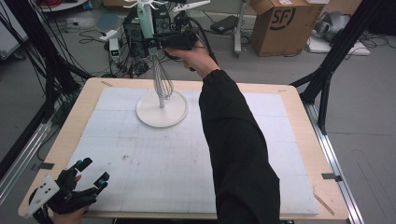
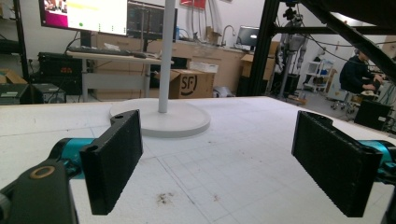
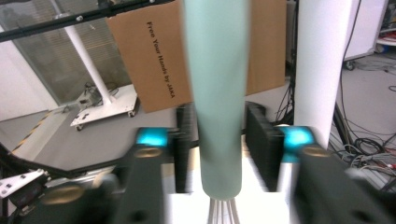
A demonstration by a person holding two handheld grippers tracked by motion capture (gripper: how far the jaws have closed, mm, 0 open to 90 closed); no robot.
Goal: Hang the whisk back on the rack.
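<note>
Down at the near left corner of the tabletop (image 1: 84, 140), the left gripper (image 1: 91, 173) is resting with its fingers (image 2: 114, 158) wide apart and nothing between them. Farther right, the whisk (image 1: 161, 77) is hanging wire-end down beside the pole of the white stand (image 1: 161, 109), just above its round base. The right gripper (image 1: 161, 43) is reaching in level at the whisk's pale green handle (image 3: 217, 93); its fingers (image 3: 259, 140) are flanking the handle, seemingly slightly apart from it, not visibly pressing. The whisk is probably proving light, its handle stiff and smooth, so likely slippery. The wire loops are looking springy and easy to bend, so the handle's middle is offering the better hold.
</note>
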